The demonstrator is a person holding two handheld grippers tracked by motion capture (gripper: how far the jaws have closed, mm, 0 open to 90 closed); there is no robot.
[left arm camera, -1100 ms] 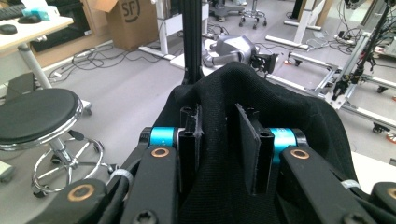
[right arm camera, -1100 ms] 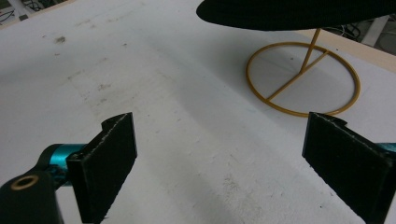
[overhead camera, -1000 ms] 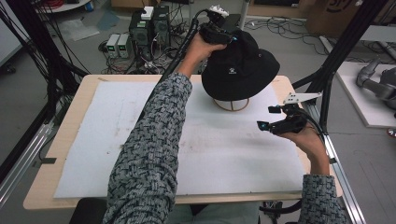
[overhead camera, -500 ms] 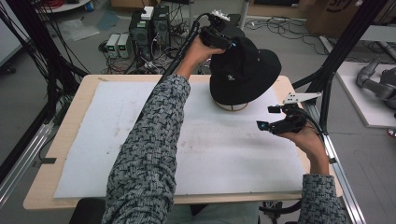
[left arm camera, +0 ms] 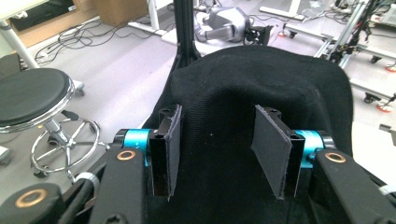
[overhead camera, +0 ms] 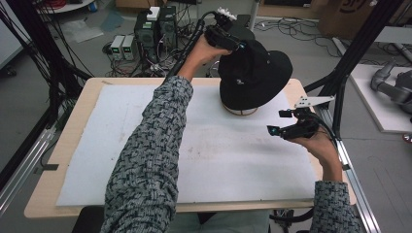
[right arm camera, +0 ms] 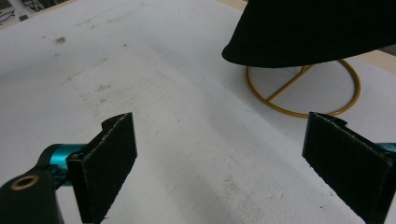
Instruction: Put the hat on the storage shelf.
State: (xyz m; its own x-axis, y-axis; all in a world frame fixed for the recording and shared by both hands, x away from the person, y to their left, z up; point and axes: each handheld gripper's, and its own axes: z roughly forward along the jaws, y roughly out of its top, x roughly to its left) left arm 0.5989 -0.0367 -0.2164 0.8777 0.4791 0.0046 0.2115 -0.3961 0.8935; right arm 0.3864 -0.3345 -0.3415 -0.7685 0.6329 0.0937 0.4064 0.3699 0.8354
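**Hat settling onto its stand**

White padding covers the wooden table (overhead camera: 73, 145), with cables, power boxes and black frame posts crowding the floor behind it. Near the far right of that pad stands a gold wire stand (right arm camera: 303, 91), and the black bucket hat (overhead camera: 255, 73) sits over it, its brim hanging just above the ring base.

Compared with a second ago, the hat has dropped and squared up: earlier it was tilted and held higher above the stand, half a second ago it was lower, and now only a sliver of the ring shows beneath the brim. I judge the placing is nearly finished.

The left gripper (overhead camera: 224, 36) is at the hat's far top edge; in the left gripper view its pads (left arm camera: 273, 149) stand apart with black cloth bulging between them, not pinched flat, so it looks released or about to let go, though cloth may touch one pad. The right gripper (overhead camera: 284, 124) hovers wide open above the pad, just beside the hat on the person's side, and has barely shifted across the three pictures, holding nothing
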